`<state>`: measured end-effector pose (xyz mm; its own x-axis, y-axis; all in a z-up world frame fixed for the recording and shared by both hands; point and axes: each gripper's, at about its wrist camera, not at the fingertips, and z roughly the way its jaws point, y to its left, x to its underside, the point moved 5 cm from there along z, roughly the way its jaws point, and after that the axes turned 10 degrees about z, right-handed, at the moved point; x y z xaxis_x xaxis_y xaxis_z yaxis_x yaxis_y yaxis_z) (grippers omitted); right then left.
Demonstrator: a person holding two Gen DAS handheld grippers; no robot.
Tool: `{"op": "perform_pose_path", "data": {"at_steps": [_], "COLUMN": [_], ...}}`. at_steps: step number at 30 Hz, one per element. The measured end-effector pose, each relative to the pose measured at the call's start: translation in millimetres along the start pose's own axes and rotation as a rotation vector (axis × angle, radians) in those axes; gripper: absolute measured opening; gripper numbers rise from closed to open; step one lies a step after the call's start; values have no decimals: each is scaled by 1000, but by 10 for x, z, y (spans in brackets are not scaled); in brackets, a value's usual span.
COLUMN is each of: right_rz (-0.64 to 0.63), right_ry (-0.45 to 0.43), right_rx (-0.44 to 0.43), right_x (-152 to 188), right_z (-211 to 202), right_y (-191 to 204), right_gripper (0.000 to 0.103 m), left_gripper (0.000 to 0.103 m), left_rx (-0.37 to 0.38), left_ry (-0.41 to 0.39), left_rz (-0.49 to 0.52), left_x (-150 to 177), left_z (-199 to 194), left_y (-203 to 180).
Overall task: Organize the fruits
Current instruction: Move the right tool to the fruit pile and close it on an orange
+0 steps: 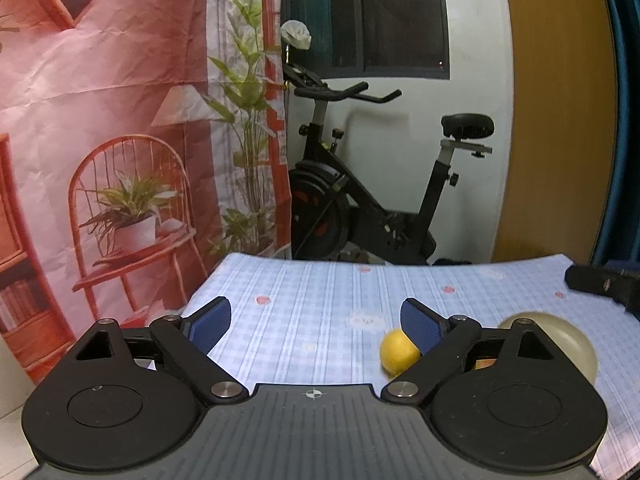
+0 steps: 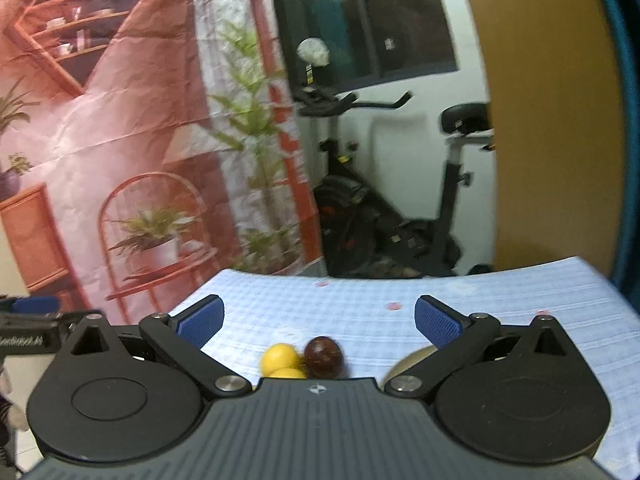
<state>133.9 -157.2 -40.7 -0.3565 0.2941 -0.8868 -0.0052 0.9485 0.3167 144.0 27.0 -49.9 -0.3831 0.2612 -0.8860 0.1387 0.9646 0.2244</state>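
My left gripper (image 1: 316, 324) is open and empty above the blue checked tablecloth (image 1: 320, 292). A yellow lemon (image 1: 398, 354) lies just behind its right finger. A pale bowl (image 1: 560, 340) sits to the right, partly hidden by the gripper, with something orange inside (image 1: 486, 363). My right gripper (image 2: 318, 322) is open and empty. Below it lie two yellow fruits (image 2: 280, 358) and a dark brown round fruit (image 2: 324, 357), touching. The bowl's rim (image 2: 414, 358) shows by the right finger. The other gripper shows at the left edge (image 2: 28, 328).
A black exercise bike (image 1: 372, 208) stands behind the table's far edge (image 1: 360, 262). A printed pink backdrop (image 1: 100, 120) hangs at the left. A wooden door (image 1: 560, 120) is at the right. The right gripper's tip (image 1: 600, 284) pokes in at the right edge.
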Motion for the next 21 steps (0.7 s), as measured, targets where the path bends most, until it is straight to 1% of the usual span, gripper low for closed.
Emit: {"op": "perform_pose_path", "data": {"at_steps": [2,5,9,15,17,21], "right_rz": [-7,-1,29,54,46,10], "right_ry": [10,30,49,108,123,129], "right_rx": [-6,-19,-33,3,10,40], "right_x": [25,73,127,248,293,351], "right_z": [97,220,311,370,354,341], "right_y": [12,9,-28,-175,-196,-217], "right_gripper": [103,103,103,103,103,103], "left_gripper": [93,93,92,92,92,92], "left_rx": [-2,8,58,88,105,114], "left_ry": [-2,21,72,144,156,168], "left_rz": [-5,-4,-5,-25,-10,26], "left_x": [-25,-40,3,110,130,171], "left_z": [61,177,325,531,599,658], "left_y": [26,36,-22,-55,-85,-144]}}
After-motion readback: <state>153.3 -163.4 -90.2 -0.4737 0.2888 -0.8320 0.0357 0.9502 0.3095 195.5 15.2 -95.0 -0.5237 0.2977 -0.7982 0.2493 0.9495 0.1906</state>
